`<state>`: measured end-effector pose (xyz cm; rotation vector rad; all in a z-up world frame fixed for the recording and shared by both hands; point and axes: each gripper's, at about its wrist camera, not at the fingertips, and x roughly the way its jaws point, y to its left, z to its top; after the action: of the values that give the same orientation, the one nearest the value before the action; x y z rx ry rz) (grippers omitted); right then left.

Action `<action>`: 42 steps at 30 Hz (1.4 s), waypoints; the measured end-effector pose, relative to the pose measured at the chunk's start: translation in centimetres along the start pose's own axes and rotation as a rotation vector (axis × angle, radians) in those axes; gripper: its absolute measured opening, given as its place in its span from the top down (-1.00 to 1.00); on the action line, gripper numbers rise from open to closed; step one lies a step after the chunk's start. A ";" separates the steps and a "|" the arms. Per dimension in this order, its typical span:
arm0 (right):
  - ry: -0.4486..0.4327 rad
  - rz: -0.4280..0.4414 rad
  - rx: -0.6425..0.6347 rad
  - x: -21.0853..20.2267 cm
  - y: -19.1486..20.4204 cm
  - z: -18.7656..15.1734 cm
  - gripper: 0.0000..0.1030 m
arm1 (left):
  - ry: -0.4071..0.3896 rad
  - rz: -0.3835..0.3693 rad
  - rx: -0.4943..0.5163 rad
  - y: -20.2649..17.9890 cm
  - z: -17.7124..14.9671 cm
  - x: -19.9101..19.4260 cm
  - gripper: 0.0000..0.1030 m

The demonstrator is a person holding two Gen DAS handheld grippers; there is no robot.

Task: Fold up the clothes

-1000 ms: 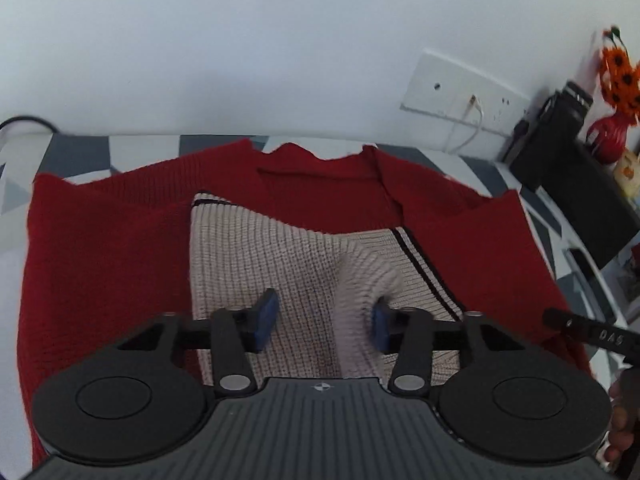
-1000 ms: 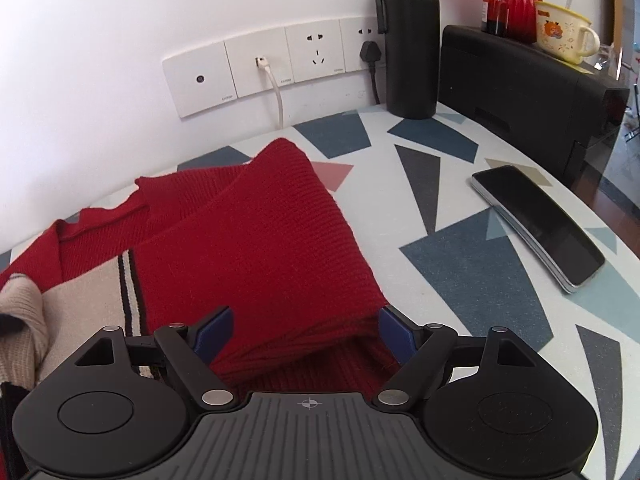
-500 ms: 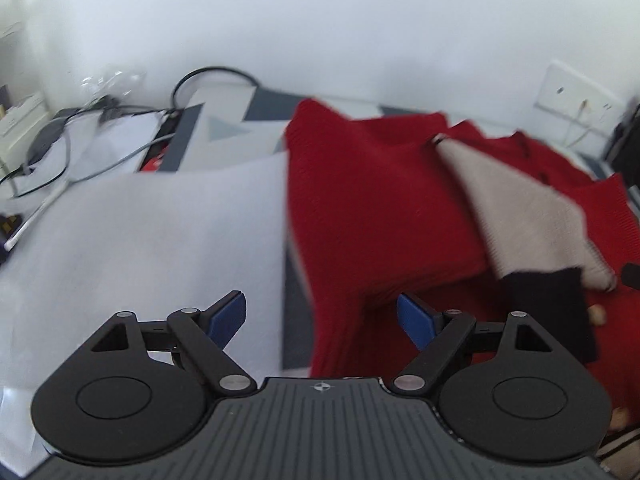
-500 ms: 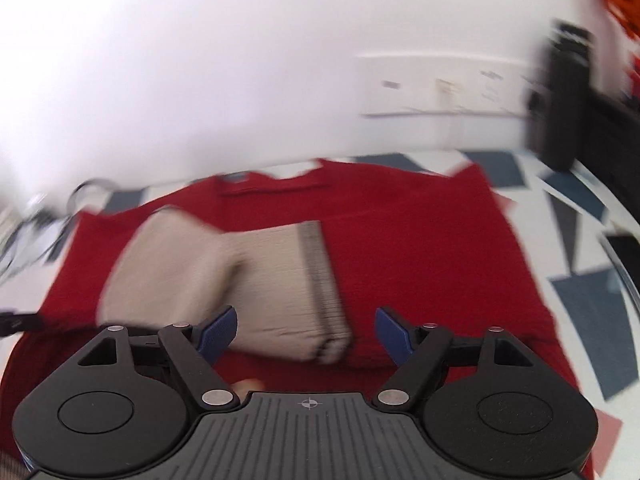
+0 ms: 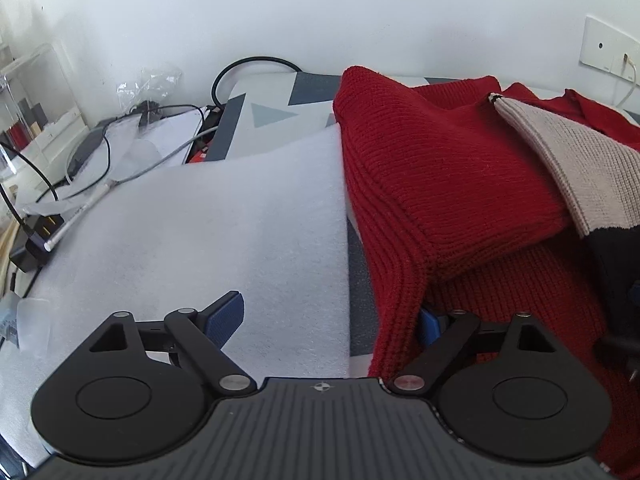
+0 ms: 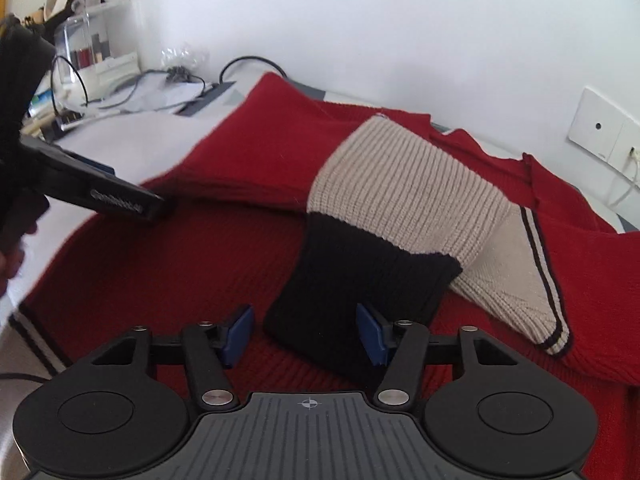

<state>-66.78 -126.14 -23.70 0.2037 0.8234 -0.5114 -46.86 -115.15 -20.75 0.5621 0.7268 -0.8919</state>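
Red sweater (image 5: 440,184) now lies on table, sleeve folded across its body. Left tongs (image 5: 328,320) have swung to its left edge, opening wide, empty. Right tongs (image 6: 306,334) closing around black cuff (image 6: 360,280), not yet pinching. Next fold likely starting.

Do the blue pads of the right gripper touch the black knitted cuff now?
Cannot tell: in the right wrist view the closing right gripper straddles the black knitted cuff; no contact or gap shows plainly.

A plain white wall (image 5: 280,12) stands behind the worktop (image 5: 272,108), patterned in grey and blue triangles. A white foam sheet (image 5: 224,216) covers its left part. White socket plates (image 6: 600,136) sit on the wall; black cables (image 5: 240,68) trail beside clear plastic boxes (image 5: 36,92).
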 end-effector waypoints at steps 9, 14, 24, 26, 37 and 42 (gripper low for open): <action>-0.369 -0.137 0.473 -7.9 -11.2 2.2 0.89 | -0.006 0.039 0.016 -0.6 0.2 -0.1 -0.76; -0.406 -0.283 0.805 -8.1 -20.8 1.3 0.78 | 0.016 0.040 -0.002 -0.5 0.6 0.4 -0.76; -0.314 -0.243 1.065 -5.4 -24.4 -5.1 -0.04 | 0.008 0.043 0.060 -0.8 1.0 0.3 -0.76; -0.285 -0.246 0.989 -4.1 -24.0 -4.6 -0.03 | 0.007 0.045 0.052 -0.9 1.1 0.4 -0.76; -0.300 -0.132 0.991 1.9 -26.6 0.3 0.57 | -0.004 0.064 0.051 -1.7 2.0 1.2 -0.76; -0.366 -0.147 0.910 -0.3 -26.4 3.1 0.83 | 0.016 0.039 -0.037 -0.2 2.1 1.7 -0.76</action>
<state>-78.37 -149.88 -20.83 0.8614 0.2007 -1.0091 -45.60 -117.54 -20.79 0.5493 0.7427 -0.8372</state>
